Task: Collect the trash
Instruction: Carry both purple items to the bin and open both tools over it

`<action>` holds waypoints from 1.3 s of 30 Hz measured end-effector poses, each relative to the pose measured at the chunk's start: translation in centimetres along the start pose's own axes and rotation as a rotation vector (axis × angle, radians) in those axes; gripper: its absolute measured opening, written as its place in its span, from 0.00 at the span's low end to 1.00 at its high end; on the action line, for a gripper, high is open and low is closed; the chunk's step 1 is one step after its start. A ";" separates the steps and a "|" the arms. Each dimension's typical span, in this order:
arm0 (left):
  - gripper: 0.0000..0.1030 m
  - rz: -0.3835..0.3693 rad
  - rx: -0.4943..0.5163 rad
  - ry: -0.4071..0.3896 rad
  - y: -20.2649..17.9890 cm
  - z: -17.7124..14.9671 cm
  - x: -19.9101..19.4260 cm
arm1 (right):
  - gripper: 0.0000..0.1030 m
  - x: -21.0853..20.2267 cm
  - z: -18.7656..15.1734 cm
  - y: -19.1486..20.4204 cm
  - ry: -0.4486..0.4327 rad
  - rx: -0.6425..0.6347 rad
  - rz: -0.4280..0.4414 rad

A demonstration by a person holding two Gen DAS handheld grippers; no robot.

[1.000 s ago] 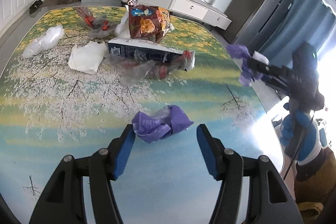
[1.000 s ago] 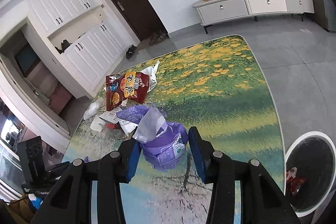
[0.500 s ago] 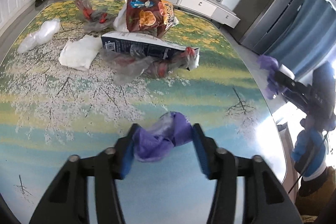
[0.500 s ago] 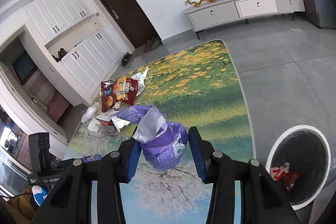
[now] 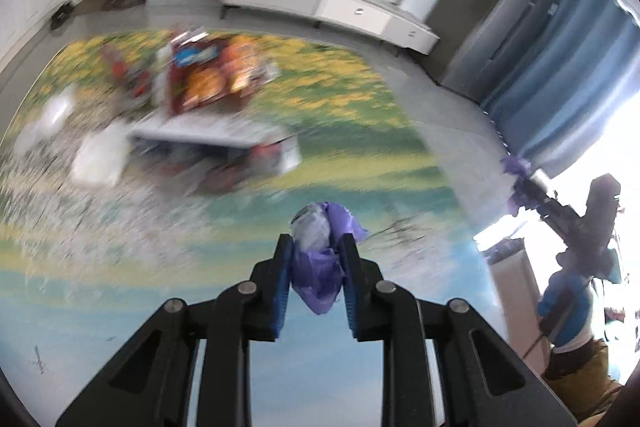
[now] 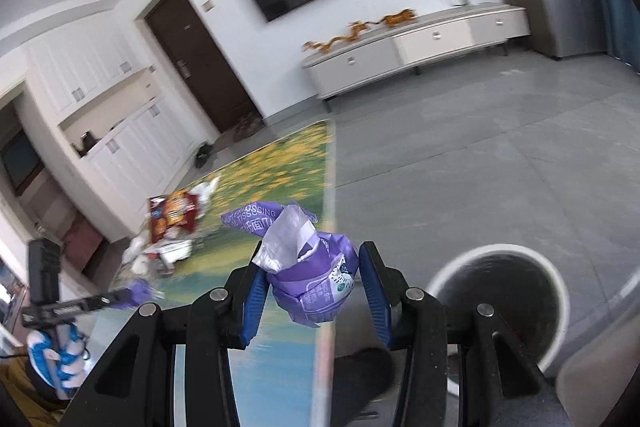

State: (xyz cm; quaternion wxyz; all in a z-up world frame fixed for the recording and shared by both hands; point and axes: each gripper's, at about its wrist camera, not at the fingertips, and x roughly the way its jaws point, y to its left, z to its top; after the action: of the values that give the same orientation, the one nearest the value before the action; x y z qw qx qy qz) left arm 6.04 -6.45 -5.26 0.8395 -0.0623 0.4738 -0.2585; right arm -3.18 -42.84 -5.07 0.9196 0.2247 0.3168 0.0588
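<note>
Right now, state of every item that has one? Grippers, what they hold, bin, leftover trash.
left gripper: shut on purple wrapper, above the table
right gripper: holding purple tissue pack, just past the table edge
trash bin: open, on the floor, something red inside
chip bag: on the table, blurred
flat box: lying flat, uncollected

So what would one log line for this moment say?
left gripper: shut on purple wrapper | right gripper: holds tissue pack | bin: nearby
</note>
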 end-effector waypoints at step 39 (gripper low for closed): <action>0.47 -0.198 0.322 0.098 -24.4 6.2 14.5 | 0.63 -0.9 -2.0 -14.3 0.033 0.192 -0.289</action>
State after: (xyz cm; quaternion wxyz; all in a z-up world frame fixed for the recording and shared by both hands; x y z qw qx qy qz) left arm 8.07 -35.42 -4.46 0.7851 0.0391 0.4582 -0.4149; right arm -5.60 -55.08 -12.42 0.8875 0.2624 0.3652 -0.1008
